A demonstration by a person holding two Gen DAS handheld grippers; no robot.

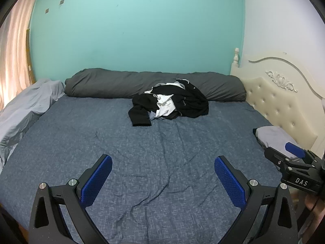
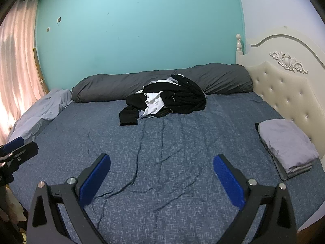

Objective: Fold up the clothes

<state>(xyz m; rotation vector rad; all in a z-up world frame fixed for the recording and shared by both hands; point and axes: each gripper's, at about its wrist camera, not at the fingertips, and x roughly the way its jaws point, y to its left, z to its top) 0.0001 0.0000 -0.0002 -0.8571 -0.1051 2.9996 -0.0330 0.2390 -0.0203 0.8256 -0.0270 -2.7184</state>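
A crumpled pile of black and white clothes (image 1: 172,103) lies at the far middle of the bed, against a rolled dark grey duvet; it also shows in the right wrist view (image 2: 166,101). A stack of folded grey clothes (image 2: 288,144) sits at the right by the headboard, partly hidden in the left wrist view (image 1: 274,138). My left gripper (image 1: 162,179) is open and empty above the blue sheet, well short of the pile. My right gripper (image 2: 161,178) is open and empty too. Each gripper shows at the edge of the other's view.
A blue patterned sheet (image 1: 142,152) covers the bed. A rolled dark grey duvet (image 1: 121,83) lies along the teal wall. A light grey blanket (image 1: 26,109) is bunched at the left by the curtain. A cream tufted headboard (image 2: 288,85) bounds the right side.
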